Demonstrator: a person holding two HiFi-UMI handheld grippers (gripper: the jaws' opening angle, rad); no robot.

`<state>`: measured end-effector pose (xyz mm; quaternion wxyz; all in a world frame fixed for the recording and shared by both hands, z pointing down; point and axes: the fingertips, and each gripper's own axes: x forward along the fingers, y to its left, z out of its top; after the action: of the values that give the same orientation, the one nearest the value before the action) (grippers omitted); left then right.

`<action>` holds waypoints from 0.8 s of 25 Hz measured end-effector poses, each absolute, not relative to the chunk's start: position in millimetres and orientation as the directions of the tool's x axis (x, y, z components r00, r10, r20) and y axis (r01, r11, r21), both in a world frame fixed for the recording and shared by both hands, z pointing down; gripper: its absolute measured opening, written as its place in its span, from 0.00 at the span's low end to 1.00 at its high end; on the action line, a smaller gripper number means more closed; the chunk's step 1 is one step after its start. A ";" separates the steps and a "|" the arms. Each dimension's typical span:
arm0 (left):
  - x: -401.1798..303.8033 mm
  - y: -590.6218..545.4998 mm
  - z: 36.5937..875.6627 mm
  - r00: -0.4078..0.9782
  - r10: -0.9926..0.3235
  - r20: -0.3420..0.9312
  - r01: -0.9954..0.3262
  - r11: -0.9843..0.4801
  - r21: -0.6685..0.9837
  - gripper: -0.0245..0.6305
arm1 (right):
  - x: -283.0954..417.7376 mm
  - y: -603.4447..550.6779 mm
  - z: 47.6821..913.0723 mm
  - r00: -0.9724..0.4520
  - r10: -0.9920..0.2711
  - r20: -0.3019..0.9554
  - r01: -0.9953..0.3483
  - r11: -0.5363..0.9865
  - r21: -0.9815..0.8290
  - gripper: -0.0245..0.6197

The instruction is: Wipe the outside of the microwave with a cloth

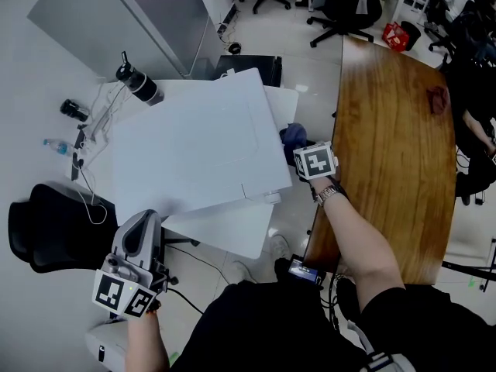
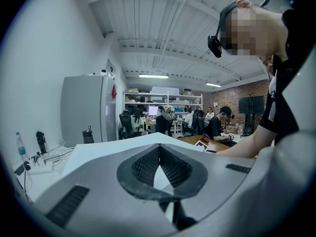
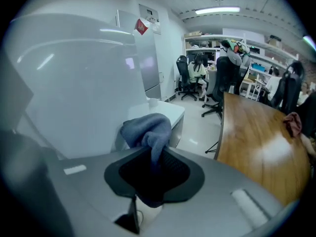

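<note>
The white microwave (image 1: 194,146) stands on a white table, and I look down on its top. My right gripper (image 1: 297,150) is at its right side, shut on a bunched blue cloth (image 1: 292,136). In the right gripper view the cloth (image 3: 148,130) sticks up from the closed jaws (image 3: 155,158), close beside the microwave's white wall (image 3: 74,93). My left gripper (image 1: 142,217) hovers at the near left corner, shut and holding nothing. In the left gripper view its fingertips (image 2: 159,150) meet over the microwave's top (image 2: 111,151).
A long wooden table (image 1: 395,130) runs along the right with a reddish rag (image 1: 438,99) on it. The white table (image 1: 225,235) carries a black bottle (image 1: 138,82), a water bottle (image 1: 56,146) and cables. A black chair (image 1: 46,227) sits at left.
</note>
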<state>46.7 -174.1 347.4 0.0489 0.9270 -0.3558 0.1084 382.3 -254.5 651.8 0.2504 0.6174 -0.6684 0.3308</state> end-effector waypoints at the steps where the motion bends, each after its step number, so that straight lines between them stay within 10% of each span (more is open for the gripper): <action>1: 46.0 -174.9 347.0 0.727 -0.647 0.230 -0.668 -0.744 0.018 0.04 | 385.4 -252.3 649.1 -0.102 -0.664 0.741 -0.992 0.009 -0.129 0.14; 20: -15.5 -147.8 328.3 0.849 -0.520 0.089 -0.526 -0.847 0.073 0.04 | 365.0 -147.5 509.8 0.150 -0.802 0.579 -0.983 -0.186 -0.003 0.14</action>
<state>-15.5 -147.8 328.3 0.0475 0.9605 -0.2724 0.0330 365.0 -147.5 509.8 0.1926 0.7334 -0.6082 0.2347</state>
